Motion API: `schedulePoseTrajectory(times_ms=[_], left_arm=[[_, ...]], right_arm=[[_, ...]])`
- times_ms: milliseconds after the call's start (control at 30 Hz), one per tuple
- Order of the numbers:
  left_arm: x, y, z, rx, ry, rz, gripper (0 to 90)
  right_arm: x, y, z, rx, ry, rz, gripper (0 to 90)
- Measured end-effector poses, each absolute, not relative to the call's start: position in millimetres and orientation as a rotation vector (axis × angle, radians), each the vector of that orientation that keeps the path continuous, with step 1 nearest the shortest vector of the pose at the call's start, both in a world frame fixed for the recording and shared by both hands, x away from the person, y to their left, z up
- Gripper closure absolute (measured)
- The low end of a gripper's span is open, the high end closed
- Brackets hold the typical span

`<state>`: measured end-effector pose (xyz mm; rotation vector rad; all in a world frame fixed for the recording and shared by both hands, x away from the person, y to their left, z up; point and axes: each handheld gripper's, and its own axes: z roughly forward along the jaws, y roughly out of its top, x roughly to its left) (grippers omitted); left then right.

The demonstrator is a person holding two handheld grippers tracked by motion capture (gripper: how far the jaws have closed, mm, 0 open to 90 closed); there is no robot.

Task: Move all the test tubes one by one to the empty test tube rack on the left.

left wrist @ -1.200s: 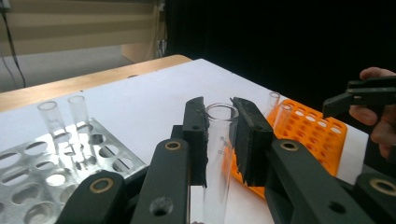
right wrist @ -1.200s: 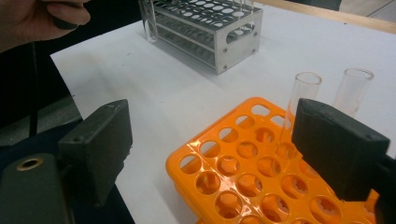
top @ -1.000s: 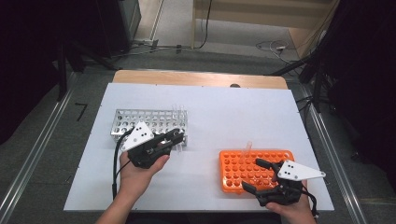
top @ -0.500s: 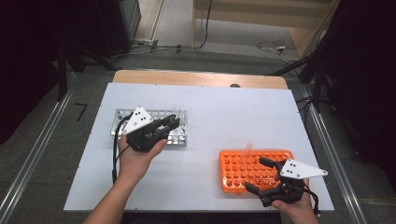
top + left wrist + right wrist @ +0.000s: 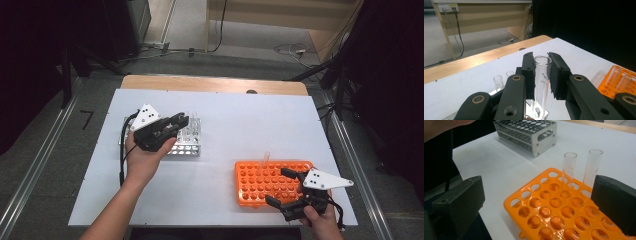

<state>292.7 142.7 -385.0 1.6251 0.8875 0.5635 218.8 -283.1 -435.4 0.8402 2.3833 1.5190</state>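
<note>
I see the white table [image 5: 225,125] across the middle of the high view, with bare wood along its far edge. On it, at lower right of the frame, sits the orange rack [image 5: 260,187]; in the right gripper view two glass tubes [image 5: 569,170] stand upright in neighbouring holes at its far side. Left of centre in the high view is the metal rack [image 5: 187,142], smaller, with a few tubes standing in it.

My left gripper [image 5: 175,122] is over the metal rack, held by the hand coming up from the lower left. In the left gripper view its jaws are clenched on a clear tube [image 5: 541,75], pads pressing both sides just under the rim; the tube is upright, and its foot reaches down to the rack, though I cannot tell whether it sits in a hole.

My right gripper [image 5: 286,187] is at the near right corner of the orange rack. Its jaws have just been opening and now stand wide apart, released, with nothing gripped between them.
</note>
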Motion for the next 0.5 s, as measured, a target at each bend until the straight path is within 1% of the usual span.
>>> schedulePoseTrajectory(times_ms=[500], left_arm=[[320,154,-382,1.608,0.937,0.611,75.7]], right_arm=[[220,-284,-437,0.839,2.394,1.500,0.0]])
